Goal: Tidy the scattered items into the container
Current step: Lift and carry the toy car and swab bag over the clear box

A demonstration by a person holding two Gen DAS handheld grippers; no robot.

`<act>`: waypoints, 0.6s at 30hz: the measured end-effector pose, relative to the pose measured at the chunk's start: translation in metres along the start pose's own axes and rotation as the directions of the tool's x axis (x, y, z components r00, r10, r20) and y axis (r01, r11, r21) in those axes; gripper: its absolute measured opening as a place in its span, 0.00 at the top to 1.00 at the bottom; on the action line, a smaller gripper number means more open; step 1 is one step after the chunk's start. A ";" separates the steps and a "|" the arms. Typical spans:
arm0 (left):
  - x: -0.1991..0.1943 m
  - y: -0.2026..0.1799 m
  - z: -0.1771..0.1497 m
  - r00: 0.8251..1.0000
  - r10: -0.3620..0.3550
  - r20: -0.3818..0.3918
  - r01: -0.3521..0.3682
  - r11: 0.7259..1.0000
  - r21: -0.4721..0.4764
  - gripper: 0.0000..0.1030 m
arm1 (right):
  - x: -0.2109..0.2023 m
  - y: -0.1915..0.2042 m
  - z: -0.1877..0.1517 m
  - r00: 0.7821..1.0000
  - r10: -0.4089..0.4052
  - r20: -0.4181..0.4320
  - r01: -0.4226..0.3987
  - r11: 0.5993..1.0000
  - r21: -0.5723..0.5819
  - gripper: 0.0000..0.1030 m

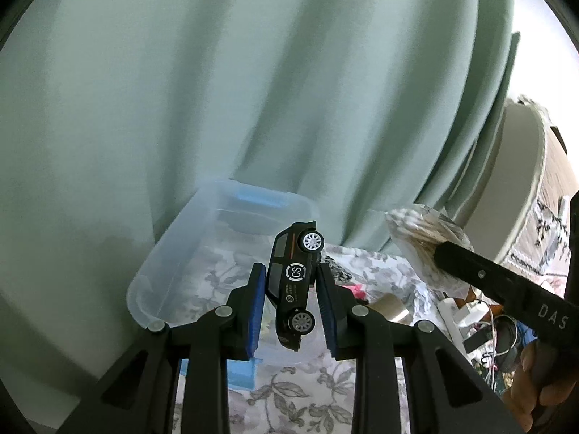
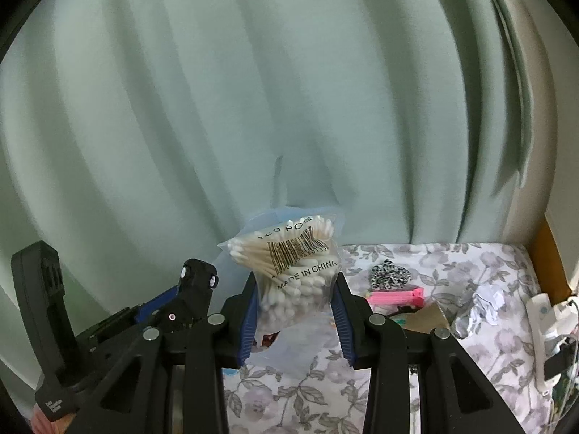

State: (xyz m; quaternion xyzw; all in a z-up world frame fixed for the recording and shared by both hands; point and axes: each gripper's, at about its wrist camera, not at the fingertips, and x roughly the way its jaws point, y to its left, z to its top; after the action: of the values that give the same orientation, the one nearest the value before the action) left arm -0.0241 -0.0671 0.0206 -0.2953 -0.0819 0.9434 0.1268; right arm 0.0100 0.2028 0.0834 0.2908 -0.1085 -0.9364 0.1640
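Observation:
In the left wrist view my left gripper (image 1: 291, 282) is shut on a black toy car (image 1: 294, 284), which stands nose down between the blue pads, lifted over the clear plastic container (image 1: 181, 253) with blue latches. My right gripper (image 2: 295, 296) is shut on a clear bag of cotton swabs (image 2: 293, 264), held up above the floral cloth (image 2: 452, 271). The same bag of swabs (image 1: 419, 242) shows at the right of the left wrist view, with a black finger of the right gripper across it. In the right wrist view the container is mostly hidden behind the bag.
On the floral cloth to the right lie a pink clip (image 2: 396, 296), a black-and-white scrunchie (image 2: 389, 276), a brown card piece (image 2: 427, 320) and crumpled foil and paper (image 2: 477, 311). A white power strip (image 2: 542, 322) sits at the right edge. A pale green curtain (image 2: 253, 108) hangs behind.

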 end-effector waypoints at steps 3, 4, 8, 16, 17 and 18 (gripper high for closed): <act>0.000 0.008 0.001 1.000 0.007 0.001 -0.007 1.000 -0.012 0.72 | 0.009 0.009 0.001 1.000 0.007 -0.013 -0.007 1.000 -0.017 0.61; 0.000 0.011 0.002 1.000 0.009 0.002 -0.009 1.000 -0.016 0.72 | 0.012 0.011 0.001 1.000 0.009 -0.016 -0.010 1.000 -0.021 0.61; 0.002 0.023 0.002 1.000 0.018 0.001 -0.018 0.999 -0.038 0.72 | 0.023 0.020 0.000 0.999 0.015 -0.036 -0.016 0.999 -0.044 0.61; 0.009 0.046 -0.002 0.999 0.035 -0.013 -0.036 0.996 -0.084 0.72 | 0.045 0.032 -0.001 0.997 0.022 -0.075 -0.028 0.997 -0.070 0.61; 0.011 0.048 -0.002 0.999 0.037 -0.016 -0.038 0.995 -0.089 0.72 | 0.048 0.033 -0.002 0.996 0.023 -0.082 -0.029 0.997 -0.072 0.61; 0.012 0.050 -0.003 0.999 0.037 -0.018 -0.039 0.995 -0.094 0.72 | 0.050 0.034 -0.003 0.996 0.023 -0.088 -0.030 0.997 -0.074 0.61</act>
State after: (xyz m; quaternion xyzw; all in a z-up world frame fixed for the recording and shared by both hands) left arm -0.0416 -0.1116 0.0007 -0.3102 -0.1197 0.9383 0.0955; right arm -0.0191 0.1520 0.0657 0.3232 -0.0696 -0.9241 0.1918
